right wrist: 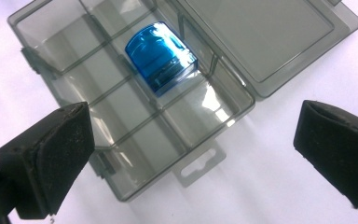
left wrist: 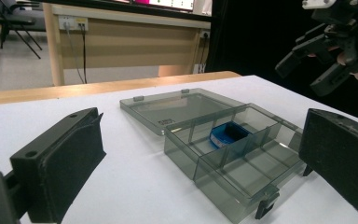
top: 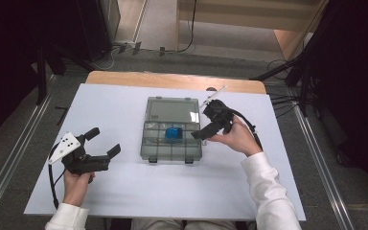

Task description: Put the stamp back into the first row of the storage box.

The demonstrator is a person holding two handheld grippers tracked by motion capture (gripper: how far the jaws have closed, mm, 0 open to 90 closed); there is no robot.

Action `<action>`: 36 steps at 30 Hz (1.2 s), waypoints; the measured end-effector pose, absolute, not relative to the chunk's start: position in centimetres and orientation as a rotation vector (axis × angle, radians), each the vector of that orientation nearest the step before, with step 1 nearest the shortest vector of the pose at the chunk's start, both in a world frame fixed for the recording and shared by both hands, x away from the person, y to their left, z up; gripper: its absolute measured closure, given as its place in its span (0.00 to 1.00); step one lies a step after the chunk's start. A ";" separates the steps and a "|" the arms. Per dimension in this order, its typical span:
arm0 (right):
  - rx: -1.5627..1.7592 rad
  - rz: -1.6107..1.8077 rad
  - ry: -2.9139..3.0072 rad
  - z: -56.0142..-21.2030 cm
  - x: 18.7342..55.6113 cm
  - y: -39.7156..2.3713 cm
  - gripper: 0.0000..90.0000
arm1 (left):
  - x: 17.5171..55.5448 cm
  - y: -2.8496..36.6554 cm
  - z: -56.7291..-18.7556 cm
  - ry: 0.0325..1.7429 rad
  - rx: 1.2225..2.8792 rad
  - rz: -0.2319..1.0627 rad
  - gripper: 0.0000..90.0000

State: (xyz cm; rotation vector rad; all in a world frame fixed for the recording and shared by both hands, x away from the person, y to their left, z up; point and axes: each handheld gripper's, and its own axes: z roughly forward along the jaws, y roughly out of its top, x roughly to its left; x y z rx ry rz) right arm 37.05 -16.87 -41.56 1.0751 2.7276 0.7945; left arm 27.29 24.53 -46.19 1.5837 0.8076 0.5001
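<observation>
Below the open right hand-held gripper (right wrist: 193, 140), blue piece (right wrist: 161, 57) sits boxed.

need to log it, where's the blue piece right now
The blue piece lies in a middle compartment of the open grey box at table centre in the high view, just left of the right gripper.

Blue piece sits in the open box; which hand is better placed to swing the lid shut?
Right. The right gripper hangs open beside the lid; the left gripper sits apart from the box.
</observation>
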 end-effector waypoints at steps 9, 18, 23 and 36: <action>1.136 0.815 2.620 -41.7 35.6 -18.9 0.00 | 27.1 24.4 -46.2 0.803 1.602 0.514 0.00; 1.205 0.910 2.468 -42.6 34.0 -21.5 0.00 | 27.1 24.4 -46.3 0.805 1.625 0.527 0.00; 1.197 0.994 2.362 -43.4 32.3 -22.9 0.00 | 27.2 24.2 -46.5 0.810 1.677 0.541 0.00; 1.198 1.243 2.061 -45.5 27.9 -25.0 0.00 | 26.9 24.2 -46.9 0.816 1.720 0.558 0.00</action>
